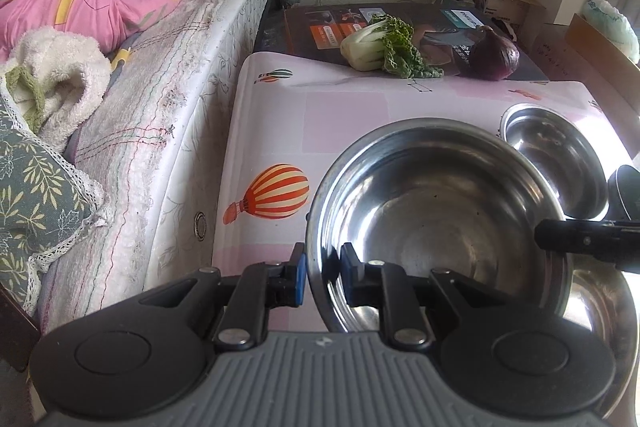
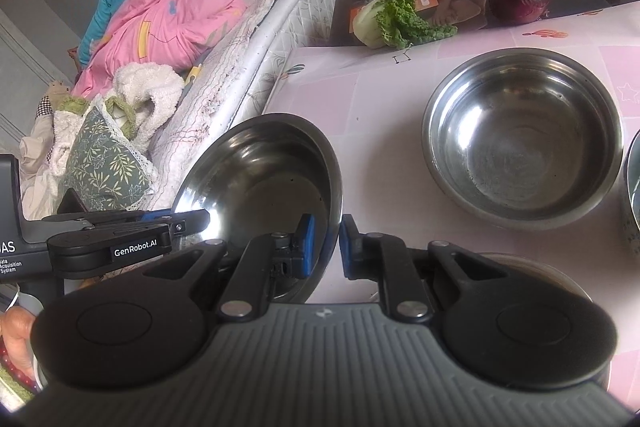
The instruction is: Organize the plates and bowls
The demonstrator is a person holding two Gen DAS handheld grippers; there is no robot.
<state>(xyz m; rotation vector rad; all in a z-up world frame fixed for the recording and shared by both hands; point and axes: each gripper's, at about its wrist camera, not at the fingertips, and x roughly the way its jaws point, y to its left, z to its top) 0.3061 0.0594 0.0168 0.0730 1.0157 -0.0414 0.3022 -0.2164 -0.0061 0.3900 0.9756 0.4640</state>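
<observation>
A large steel bowl (image 1: 436,211) hangs tilted above the pink balloon-print table (image 1: 280,115), held from two sides. My left gripper (image 1: 323,267) is shut on its left rim, blue pads on either side of the metal. The right wrist view shows the same bowl (image 2: 260,179), with my right gripper (image 2: 326,243) shut on its near rim and the left gripper (image 2: 192,219) clamped on the far side. The right gripper's fingers (image 1: 560,237) reach in over the bowl's right rim. A second steel bowl (image 2: 524,139) stands upright on the table beyond it.
Another steel dish (image 1: 600,311) lies under the lifted bowl. A steel vessel's edge (image 2: 632,195) shows at far right. A bok choy (image 1: 376,47) and a red onion (image 1: 494,55) lie on a dark box at the back. A bed (image 1: 160,87) with bedding borders the table's left.
</observation>
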